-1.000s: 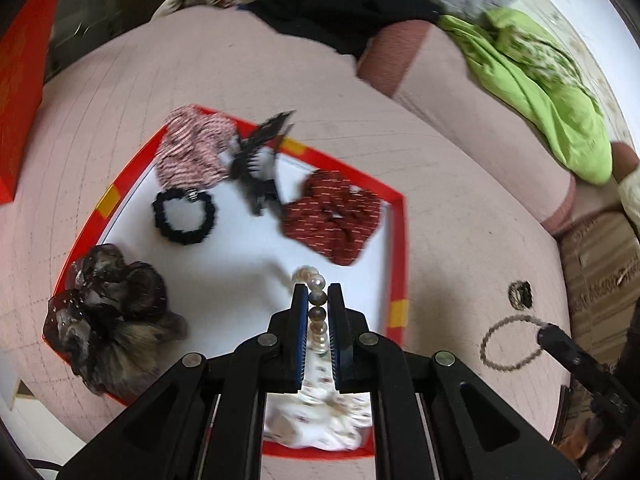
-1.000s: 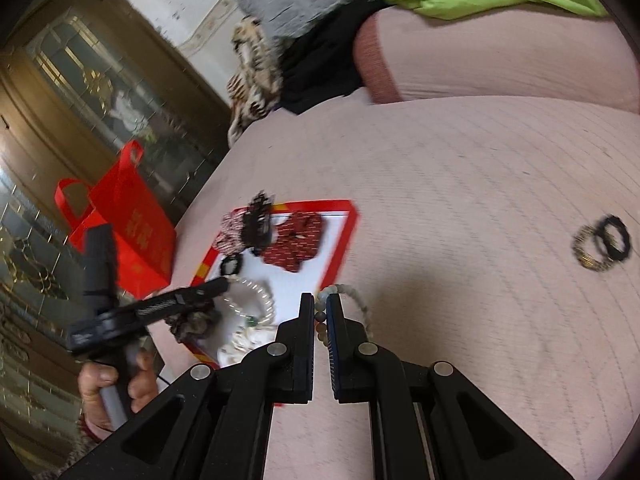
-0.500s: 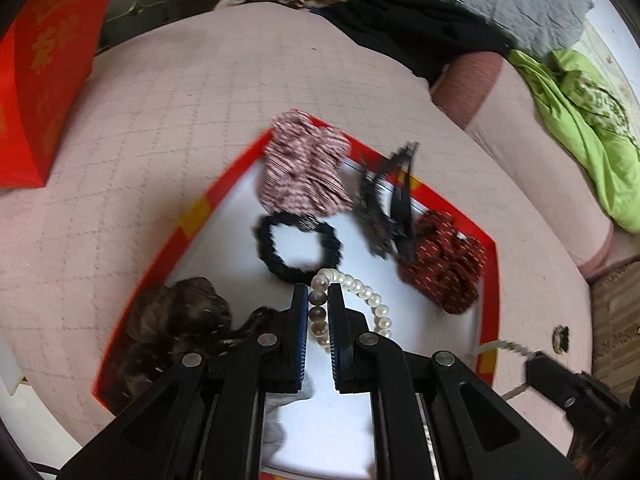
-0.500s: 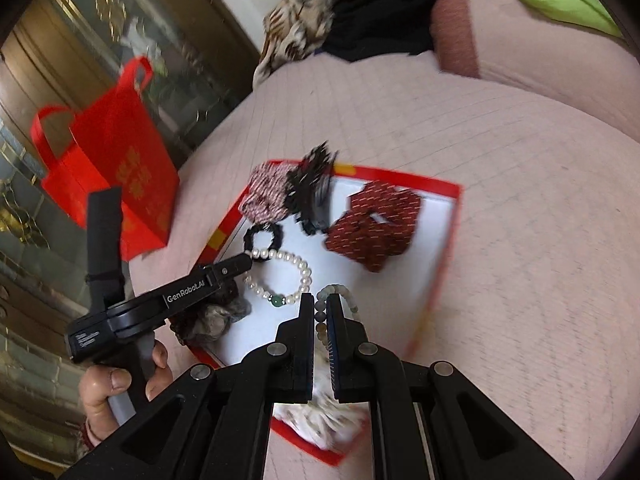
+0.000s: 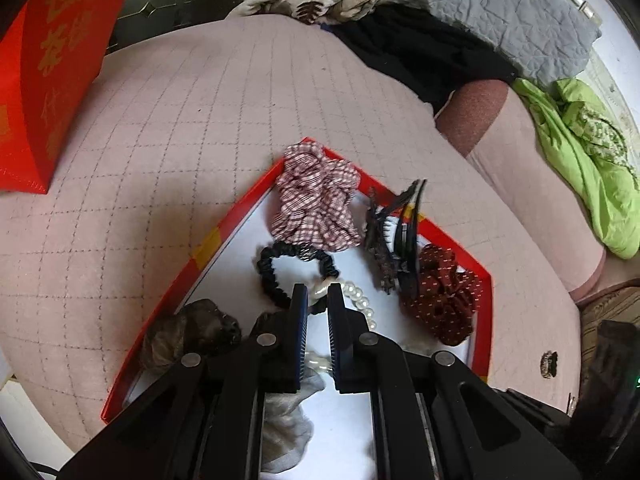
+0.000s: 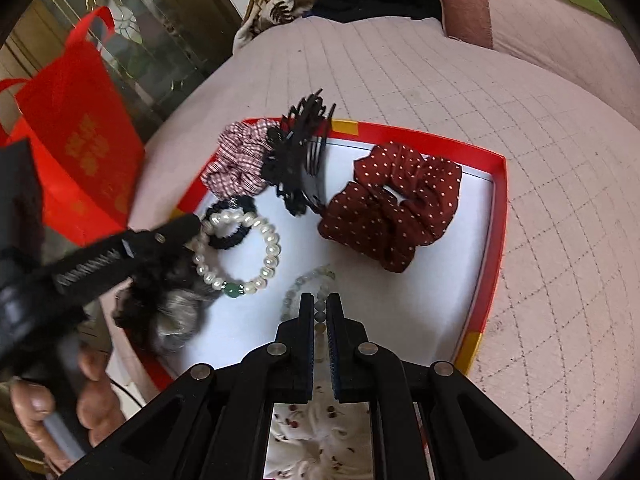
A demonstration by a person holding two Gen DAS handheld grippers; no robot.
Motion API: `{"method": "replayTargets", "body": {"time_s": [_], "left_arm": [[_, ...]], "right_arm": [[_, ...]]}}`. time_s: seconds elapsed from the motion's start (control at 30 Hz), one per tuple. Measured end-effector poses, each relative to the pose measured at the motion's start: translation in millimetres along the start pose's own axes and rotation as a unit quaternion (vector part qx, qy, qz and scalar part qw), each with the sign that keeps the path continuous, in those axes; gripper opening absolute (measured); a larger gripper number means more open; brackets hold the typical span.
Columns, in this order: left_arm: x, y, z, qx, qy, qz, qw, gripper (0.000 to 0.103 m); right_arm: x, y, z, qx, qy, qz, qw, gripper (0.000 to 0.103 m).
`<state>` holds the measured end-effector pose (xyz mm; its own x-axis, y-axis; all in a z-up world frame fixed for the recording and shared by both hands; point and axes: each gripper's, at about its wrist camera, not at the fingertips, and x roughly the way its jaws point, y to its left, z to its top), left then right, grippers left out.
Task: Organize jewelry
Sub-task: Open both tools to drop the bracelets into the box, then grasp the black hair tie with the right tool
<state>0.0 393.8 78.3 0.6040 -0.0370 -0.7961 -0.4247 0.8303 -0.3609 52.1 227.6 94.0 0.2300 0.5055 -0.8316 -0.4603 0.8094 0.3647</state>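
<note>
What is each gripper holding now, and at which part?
The left gripper pinches the pearl bracelet on its bead strand. The right gripper pinches the pale bead bracelet, also on its strand.

Red-rimmed tray (image 6: 498, 216): 1
Scrunchies: 5 – red polka-dot (image 6: 394, 204), pink checked (image 6: 236, 160), dark furry (image 6: 172, 300), floral white (image 6: 320, 432), plain black (image 6: 230, 222)
Black claw clips (image 6: 298, 160): 1
Bracelets: 2 – pearl (image 6: 240, 256), pale bead (image 6: 308, 284)
Red bags (image 6: 76, 140): 1
</note>
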Motion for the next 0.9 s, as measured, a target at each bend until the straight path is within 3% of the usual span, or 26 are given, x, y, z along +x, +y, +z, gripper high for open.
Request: {"method": "replayTargets", "body": {"time_s": [0.07, 0.17, 0.27, 0.3, 0.4, 0.57, 0.63, 0.77, 0.9], "left_arm": [[-1.6, -1.6, 0.2, 0.001, -0.002, -0.013, 0.9999, 0.014], [-5.9, -1.5, 0.5, -0.002, -0.012, -0.039, 0.9992, 0.03], [-14.1, -1.0, 1.0, -0.008, -0.029, -0.063, 0.9976, 0.037], [-15.2, -1.2, 1.9, -0.01, -0.032, -0.067, 0.9972, 0.043], [-20.0, -4.0, 2.1, -0.012, -0.044, -0.081, 0.9957, 0.045], [-21.4, -16.3, -0.5, -0.001, -0.043, -0.095, 0.9945, 0.045], [-23.9, -24.6, -3.9, 0.01, -0.042, -0.099, 0.9941, 0.046], [-27.8, -41.4, -14.9, 0.033, -0.038, -0.107, 0.993, 0.046], [-27.9, -62.7, -30.8, 0.059, -0.013, -0.122, 0.9907, 0.046]], "right_arm": [[1.9, 2.3, 0.6, -0.005, 0.001, -0.005, 1.0, 0.007], [7.4, 6.7, 1.4, -0.011, 0.004, -0.012, 1.0, 0.007], [12.7, 10.7, 1.9, -0.008, 0.006, -0.016, 1.0, 0.008], [13.6, 11.9, 2.7, -0.007, 0.006, -0.017, 1.0, 0.011], [0.3, 11.9, 1.8, -0.016, -0.01, -0.023, 1.0, 0.037], [-46.8, -6.5, -8.1, -0.038, -0.044, -0.051, 0.997, 0.04], [-71.9, -27.7, -18.7, -0.035, -0.061, -0.071, 0.995, 0.046], [-111.9, -84.5, -41.0, 0.004, -0.076, -0.121, 0.99, 0.047], [-152.1, -167.4, -69.7, 0.099, -0.084, -0.161, 0.978, 0.047]]}}
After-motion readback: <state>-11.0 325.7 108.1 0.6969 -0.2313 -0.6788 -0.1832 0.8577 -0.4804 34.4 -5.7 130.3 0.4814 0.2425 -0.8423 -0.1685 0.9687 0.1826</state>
